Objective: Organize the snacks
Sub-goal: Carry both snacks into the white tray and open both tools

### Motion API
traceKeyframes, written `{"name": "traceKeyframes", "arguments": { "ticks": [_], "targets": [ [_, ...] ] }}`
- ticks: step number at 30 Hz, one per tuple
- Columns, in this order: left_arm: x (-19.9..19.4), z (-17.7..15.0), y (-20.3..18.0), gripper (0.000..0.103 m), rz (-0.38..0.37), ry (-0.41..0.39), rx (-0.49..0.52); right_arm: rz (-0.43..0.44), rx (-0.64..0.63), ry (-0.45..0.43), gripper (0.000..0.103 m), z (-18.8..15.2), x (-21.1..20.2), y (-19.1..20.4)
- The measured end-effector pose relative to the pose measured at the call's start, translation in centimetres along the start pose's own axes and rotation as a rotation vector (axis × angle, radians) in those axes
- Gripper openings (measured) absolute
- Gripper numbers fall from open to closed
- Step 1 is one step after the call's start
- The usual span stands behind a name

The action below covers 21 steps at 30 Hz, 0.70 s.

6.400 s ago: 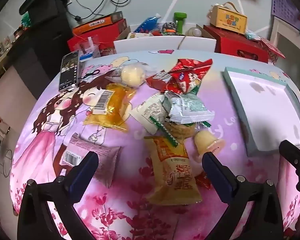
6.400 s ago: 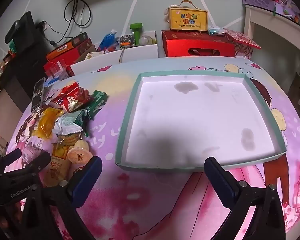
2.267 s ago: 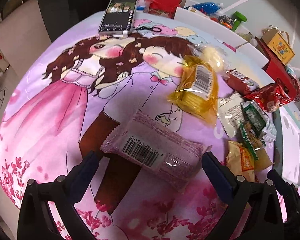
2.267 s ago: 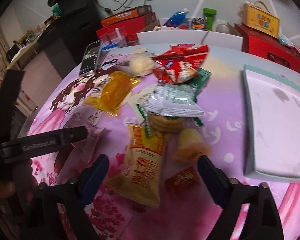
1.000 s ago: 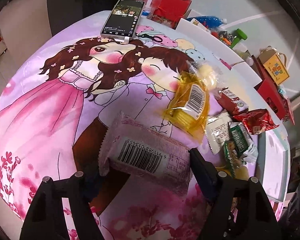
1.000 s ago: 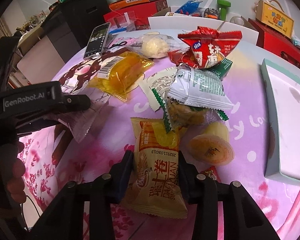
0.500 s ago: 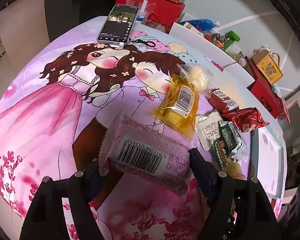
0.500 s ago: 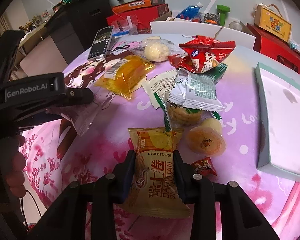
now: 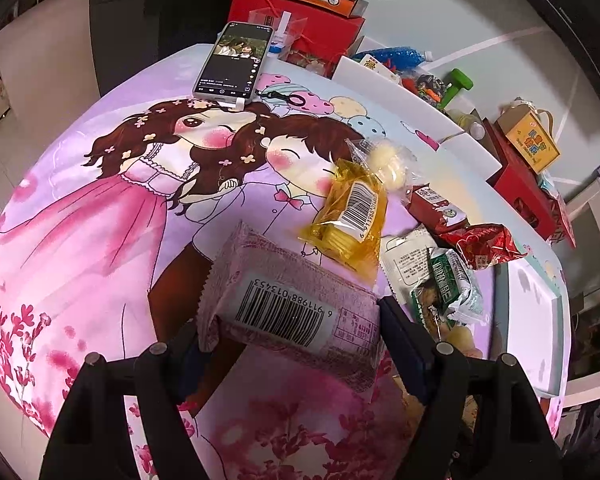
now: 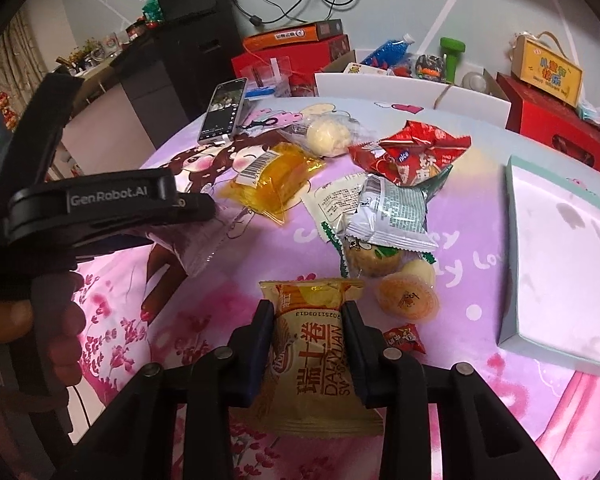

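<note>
My left gripper point(image 9: 290, 320) is shut on a pink snack packet point(image 9: 288, 304) with a barcode, held above the tablecloth; it also shows in the right wrist view point(image 10: 196, 244). My right gripper point(image 10: 308, 316) is shut on a yellow snack bag point(image 10: 316, 364), lifted above the table. A pile of snacks lies in the middle: a yellow-wrapped packet point(image 10: 270, 180), a red bag point(image 10: 410, 156), a grey-green packet point(image 10: 392, 210) and an orange jelly cup point(image 10: 406, 298). The pale green tray point(image 10: 564, 264) sits to the right with nothing in it.
A phone point(image 9: 234, 64) lies at the table's far left corner. Red boxes point(image 10: 556, 128) and a yellow gift box point(image 10: 548, 68) stand behind the table. A small red candy point(image 10: 404, 338) lies near the tray. A white board point(image 10: 412, 94) lines the far edge.
Both grippers closed on their packets about a second ago and have since lifted them off the table. The left packet rose slightly; the right bag came up toward the camera.
</note>
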<state>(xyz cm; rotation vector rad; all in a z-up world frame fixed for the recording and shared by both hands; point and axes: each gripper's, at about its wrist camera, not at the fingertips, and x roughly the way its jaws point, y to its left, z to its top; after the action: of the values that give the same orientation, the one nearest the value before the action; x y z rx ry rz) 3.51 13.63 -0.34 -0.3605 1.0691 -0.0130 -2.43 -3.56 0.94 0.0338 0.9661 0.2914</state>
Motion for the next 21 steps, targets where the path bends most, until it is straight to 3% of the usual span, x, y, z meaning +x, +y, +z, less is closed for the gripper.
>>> {"name": "traceKeyframes", "arguments": {
  "ticks": [16, 21],
  "targets": [
    [0.4, -0.2, -1.0, 0.079, 0.010, 0.014, 0.021, -0.012, 0.045, -0.070, 0.037, 1.2, -2.6, -1.8],
    [0.1, 0.1, -2.9, 0.079, -0.038, 0.018, 0.050, -0.038, 0.096, -0.114, 0.037, 2.5, -4.4, -4.0]
  ]
}}
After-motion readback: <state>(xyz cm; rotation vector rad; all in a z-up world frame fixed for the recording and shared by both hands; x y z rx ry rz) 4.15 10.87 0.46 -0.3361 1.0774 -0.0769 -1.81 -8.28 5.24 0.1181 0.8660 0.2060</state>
